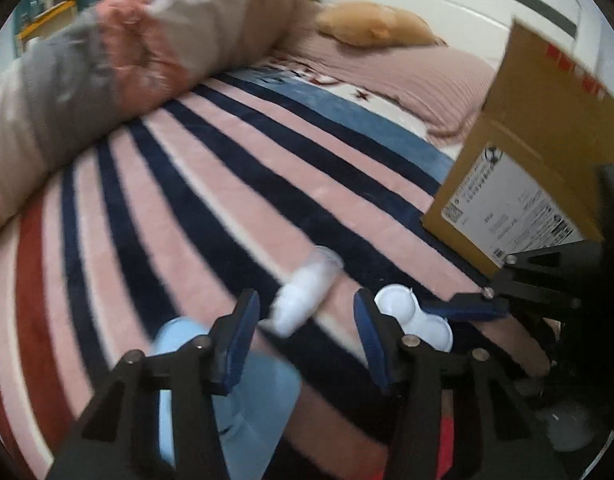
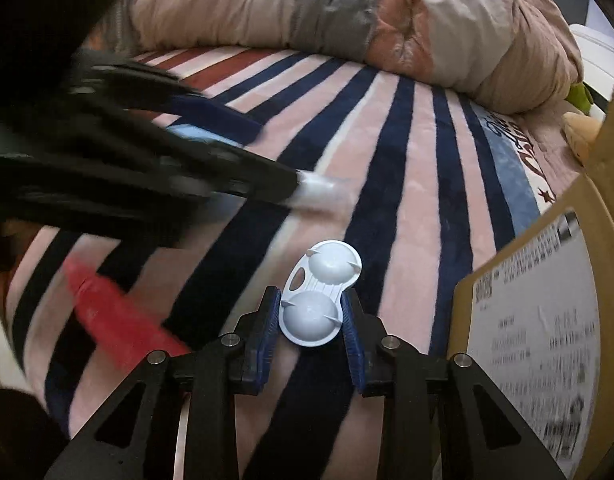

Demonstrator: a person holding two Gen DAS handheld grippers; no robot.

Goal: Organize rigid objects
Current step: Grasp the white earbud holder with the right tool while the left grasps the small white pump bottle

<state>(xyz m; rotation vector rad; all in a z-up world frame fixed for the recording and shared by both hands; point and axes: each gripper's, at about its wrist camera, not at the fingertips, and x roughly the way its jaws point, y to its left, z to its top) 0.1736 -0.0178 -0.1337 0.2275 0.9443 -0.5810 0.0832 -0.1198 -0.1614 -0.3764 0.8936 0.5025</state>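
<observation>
One white two-dome tray (image 2: 320,295) clamped in right gripper (image 2: 310,332), beside one cardboard box (image 2: 547,320); left gripper (image 1: 307,332) spread, empty.

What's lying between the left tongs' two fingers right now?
In the left wrist view, a small clear bottle with white contents lies on the striped blanket just ahead of the open left tongs, blurred; the fingers aren't touching it.

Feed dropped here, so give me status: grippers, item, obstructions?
Right gripper shut on white two-cup tray. Left gripper open over blurred white bottle. Cardboard box close at right.
</observation>
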